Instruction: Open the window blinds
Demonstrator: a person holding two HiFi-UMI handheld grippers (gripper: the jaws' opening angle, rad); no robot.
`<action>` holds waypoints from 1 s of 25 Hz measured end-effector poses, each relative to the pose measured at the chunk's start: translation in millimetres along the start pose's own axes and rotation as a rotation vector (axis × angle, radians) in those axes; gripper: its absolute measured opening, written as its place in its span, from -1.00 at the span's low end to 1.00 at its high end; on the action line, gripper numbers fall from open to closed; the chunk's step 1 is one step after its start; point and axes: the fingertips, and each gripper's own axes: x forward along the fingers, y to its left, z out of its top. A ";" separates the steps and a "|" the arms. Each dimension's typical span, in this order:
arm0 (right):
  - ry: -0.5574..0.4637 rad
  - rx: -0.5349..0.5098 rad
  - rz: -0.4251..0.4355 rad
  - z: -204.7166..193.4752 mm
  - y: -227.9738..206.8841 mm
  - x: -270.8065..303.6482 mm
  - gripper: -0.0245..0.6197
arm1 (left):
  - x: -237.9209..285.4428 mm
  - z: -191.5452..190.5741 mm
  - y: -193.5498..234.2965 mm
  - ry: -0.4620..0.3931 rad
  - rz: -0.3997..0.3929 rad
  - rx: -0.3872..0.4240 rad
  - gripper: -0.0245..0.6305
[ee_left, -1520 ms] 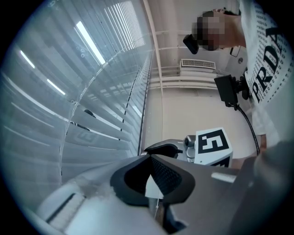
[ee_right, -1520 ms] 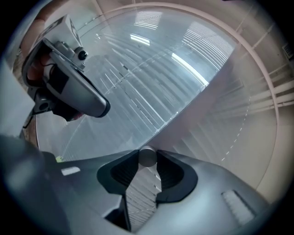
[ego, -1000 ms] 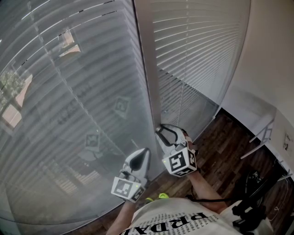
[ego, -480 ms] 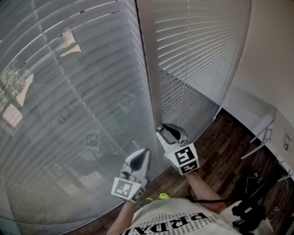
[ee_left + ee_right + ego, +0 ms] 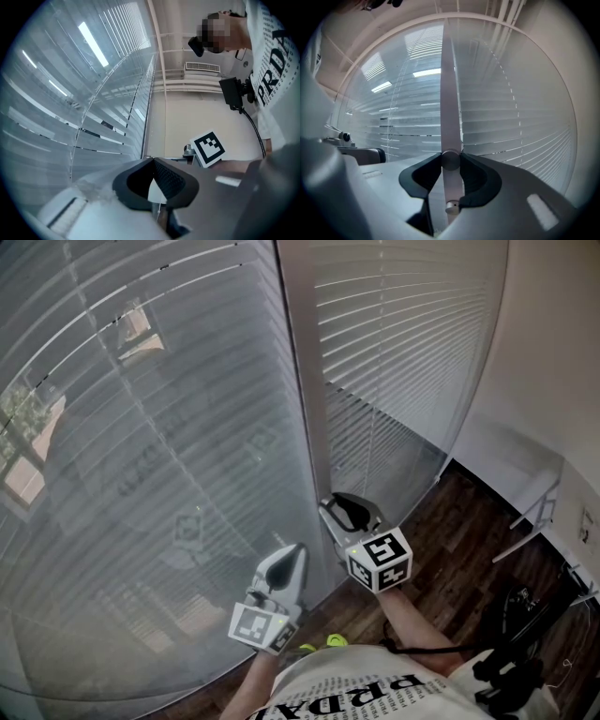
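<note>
Since the earlier frames the right gripper (image 5: 339,505) has rolled about its own axis at the same spot, so its marker cube (image 5: 382,559) now presents a different face. The left gripper (image 5: 292,554) has not shifted.

**Head view.** Both grippers sit at lower centre, pointed at the window blinds (image 5: 169,427). These fill the upper left and upper centre of the frame on either side of a grey mullion (image 5: 305,381). The slats lie nearly closed, with thin gaps. The right gripper's tips are at the foot of the mullion, and the left gripper is just beside it, lower left. Dark wood floor (image 5: 459,540) shows at right, and a printed shirt (image 5: 375,695) at the bottom edge.

**Right gripper view.** This view alone shows the grip: the right gripper (image 5: 451,162) is clamped on a round grey knob (image 5: 451,158), seen end-on in front of the mullion (image 5: 449,93), with slats (image 5: 525,126) on both sides.

**Left gripper view.** The left gripper (image 5: 153,160) has its tips pressed together. A fine pale thread (image 5: 159,206) shows behind them, and whether it is pinched cannot be told. The other gripper's cube (image 5: 208,147) appears right of centre, and the slats (image 5: 70,117) curve away at left.
</note>
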 end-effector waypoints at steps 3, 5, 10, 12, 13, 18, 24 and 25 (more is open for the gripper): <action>0.004 -0.049 -0.010 0.4 0.4 0.8 -0.52 | 1.1 1.2 0.0 0.000 -0.003 -0.001 -0.95; 0.021 -0.110 -0.008 0.0 1.5 0.9 -0.52 | 1.6 1.8 -0.5 -0.001 -0.006 0.003 -0.95; 0.075 -0.355 0.009 0.6 7.8 -6.5 -0.52 | 1.5 4.1 -0.2 0.004 -0.002 0.007 -0.95; 0.099 -0.500 0.009 -0.3 10.2 -7.4 -0.52 | 1.3 3.3 1.3 0.022 0.010 0.007 -0.95; 0.109 -0.563 0.008 -0.4 11.4 -7.0 -0.52 | 1.4 2.9 1.2 0.024 0.011 0.007 -0.95; 0.164 -0.898 -0.024 -5.3 14.0 -1.8 -0.52 | 3.6 2.6 -2.9 -0.002 -0.011 0.002 -0.95; 0.189 -1.092 -0.061 -6.4 14.3 1.2 -0.54 | 2.2 -2.8 -1.8 0.016 -0.013 0.013 -0.95; 0.186 -1.095 -0.067 -6.6 14.4 1.4 -0.54 | 2.1 -2.0 -1.2 0.014 -0.010 0.010 -0.95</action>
